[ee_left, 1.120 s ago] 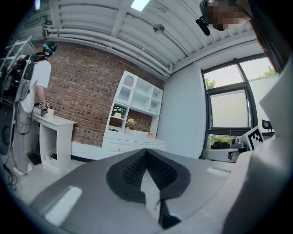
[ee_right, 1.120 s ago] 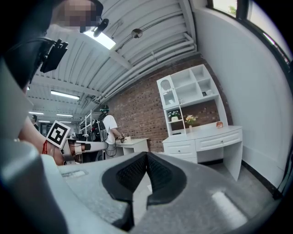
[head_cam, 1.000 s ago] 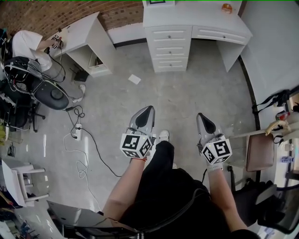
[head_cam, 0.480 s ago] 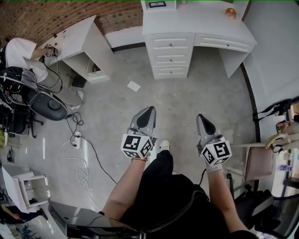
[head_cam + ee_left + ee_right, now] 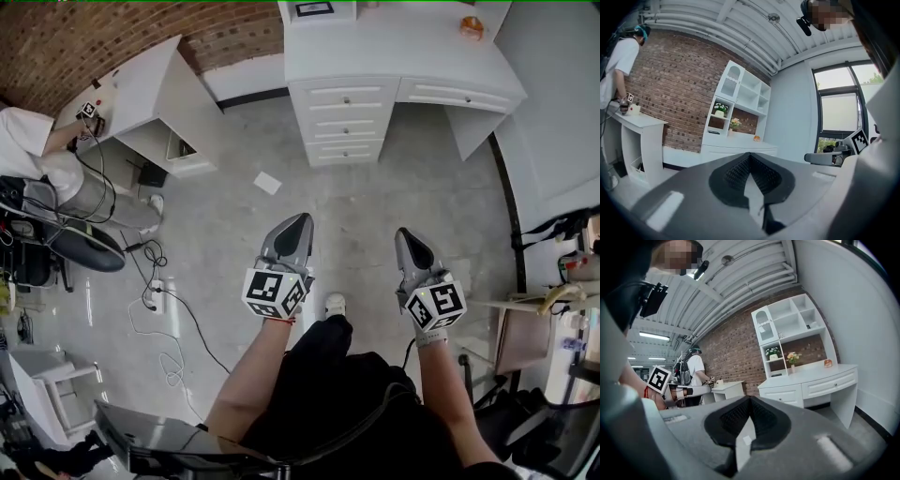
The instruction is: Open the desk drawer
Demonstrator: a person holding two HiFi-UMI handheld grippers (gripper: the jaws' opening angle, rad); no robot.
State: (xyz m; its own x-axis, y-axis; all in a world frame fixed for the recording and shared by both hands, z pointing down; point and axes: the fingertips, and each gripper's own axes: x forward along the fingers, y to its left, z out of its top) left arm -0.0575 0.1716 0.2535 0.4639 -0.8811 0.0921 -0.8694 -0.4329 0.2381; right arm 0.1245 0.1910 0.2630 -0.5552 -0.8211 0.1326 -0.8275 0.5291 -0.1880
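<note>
Rear of desk off-frame

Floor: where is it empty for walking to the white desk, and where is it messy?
The floor is bare from the person's shoe up to the drawers of the white desk; only a paper scrap lies left of that. Cables and a black chair crowd the left, a brown chair the right.

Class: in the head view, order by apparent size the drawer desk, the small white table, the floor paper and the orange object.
Largest: drawer desk.
Next: small white table.
Smallest: floor paper and orange object. They look nearly alike, so they are left unranked.
</note>
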